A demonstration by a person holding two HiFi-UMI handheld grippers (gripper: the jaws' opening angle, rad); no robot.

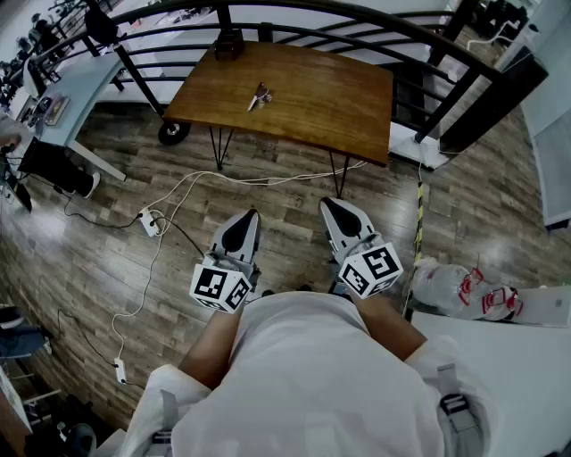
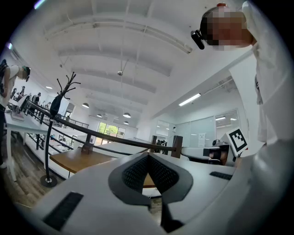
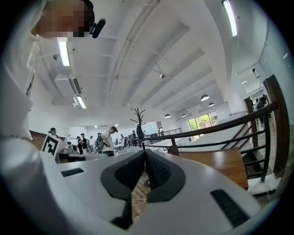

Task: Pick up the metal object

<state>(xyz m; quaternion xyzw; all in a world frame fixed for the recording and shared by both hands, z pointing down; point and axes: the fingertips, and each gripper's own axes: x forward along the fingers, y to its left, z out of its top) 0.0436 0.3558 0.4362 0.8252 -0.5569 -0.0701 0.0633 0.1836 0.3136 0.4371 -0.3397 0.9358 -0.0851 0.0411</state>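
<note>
A small metal object (image 1: 259,95) lies on the brown wooden table (image 1: 339,98), left of its middle, seen only in the head view. Both grippers hang close to my body, well short of the table's near edge. The left gripper (image 1: 247,218) points toward the table with its jaws together and nothing between them. My right gripper (image 1: 329,205) is also shut and empty. In the left gripper view the pads (image 2: 148,157) meet at the tips, with the table (image 2: 76,159) beyond. The right gripper view shows its pads (image 3: 145,154) touching and the table (image 3: 218,164) at the right.
A black curved railing (image 1: 294,11) runs behind the table. White cables and a power strip (image 1: 148,220) lie on the wood floor before the table. A grey desk (image 1: 67,98) stands at left, a white surface (image 1: 500,339) with plastic bags (image 1: 459,286) at right.
</note>
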